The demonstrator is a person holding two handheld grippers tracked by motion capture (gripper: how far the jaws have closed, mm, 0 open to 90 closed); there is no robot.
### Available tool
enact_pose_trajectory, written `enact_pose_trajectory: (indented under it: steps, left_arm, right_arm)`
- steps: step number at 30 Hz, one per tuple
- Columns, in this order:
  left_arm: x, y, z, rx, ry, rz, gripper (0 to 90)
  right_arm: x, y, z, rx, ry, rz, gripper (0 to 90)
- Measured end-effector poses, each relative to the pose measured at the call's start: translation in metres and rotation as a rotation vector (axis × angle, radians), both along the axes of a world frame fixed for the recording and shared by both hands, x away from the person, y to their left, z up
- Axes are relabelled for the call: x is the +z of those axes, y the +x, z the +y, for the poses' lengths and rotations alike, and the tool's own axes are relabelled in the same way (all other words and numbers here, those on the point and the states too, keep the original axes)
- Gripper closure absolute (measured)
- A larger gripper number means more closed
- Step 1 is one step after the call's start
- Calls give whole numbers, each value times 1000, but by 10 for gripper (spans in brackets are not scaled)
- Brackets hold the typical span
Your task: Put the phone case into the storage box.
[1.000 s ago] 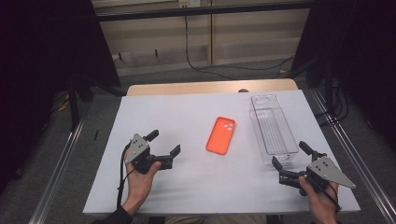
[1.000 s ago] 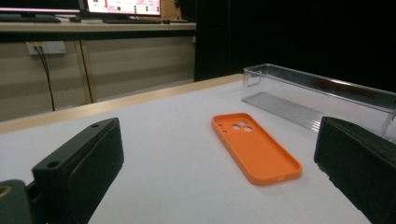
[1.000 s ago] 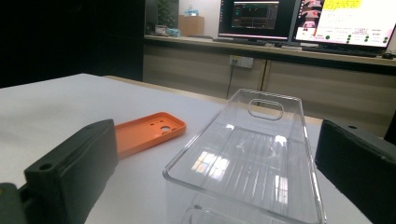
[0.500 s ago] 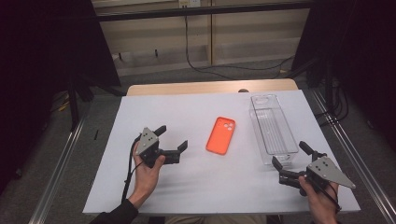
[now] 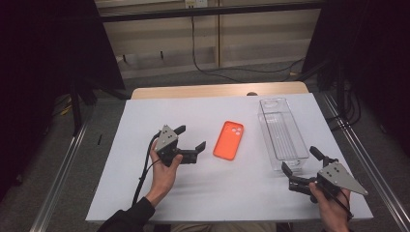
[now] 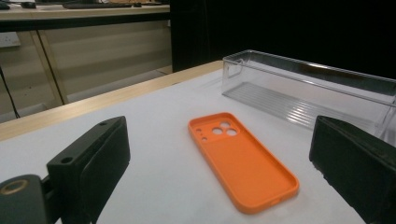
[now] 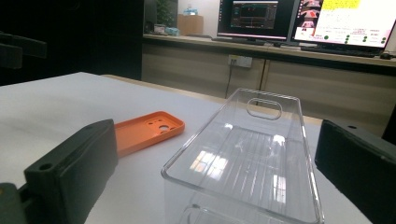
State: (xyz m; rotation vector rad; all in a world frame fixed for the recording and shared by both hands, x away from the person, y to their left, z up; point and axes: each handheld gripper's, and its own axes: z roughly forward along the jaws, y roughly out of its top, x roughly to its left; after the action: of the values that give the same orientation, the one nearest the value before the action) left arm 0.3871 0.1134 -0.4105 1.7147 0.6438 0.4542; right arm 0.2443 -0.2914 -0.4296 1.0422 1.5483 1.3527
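Note:
An orange phone case (image 5: 228, 140) lies flat in the middle of the white table, camera cutouts at its far end. A clear plastic bin (image 5: 283, 133) stands empty to its right, long side running away from me. My left gripper (image 5: 190, 137) is open, held just left of the case with its jaws pointing at it; in the left gripper view the case (image 6: 243, 158) lies ahead between the jaws, untouched. Open too, my right gripper (image 5: 300, 159) sits at the bin's near end. The right gripper view has the bin (image 7: 252, 154) straight ahead and the case (image 7: 144, 130) to its left.
The white table top (image 5: 135, 116) has bare room at the left and along the front. A wooden strip (image 5: 217, 91) runs along its far edge. Metal rails (image 5: 63, 164) flank the table on both sides. Monitors (image 7: 299, 18) stand on a desk beyond.
My left gripper has moved right and slightly forward, closing in on the orange case. The right gripper, case and bin have stayed put.

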Motion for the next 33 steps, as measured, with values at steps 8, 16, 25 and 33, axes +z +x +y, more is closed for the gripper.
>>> enact_pose_trajectory:
  steps: [8, 16, 25, 33]
  left_arm:
    - [1, 11, -17, -38, 53, 11, 50]
    - [-2, 26, -30, -90, 37, 86, 51]
    - [-2, 37, -40, -120, 120, 150, 72]
    - [-4, 45, -53, -84, 224, 216, 52]
  right_arm:
    - [0, 0, 0, 0, 1, 1, 0]
    - [0, 0, -1, 2, 3, 1, 0]
    - [0, 0, -1, 3, 2, 1, 0]
    - [-1, 0, -1, 8, 1, 3, 0]
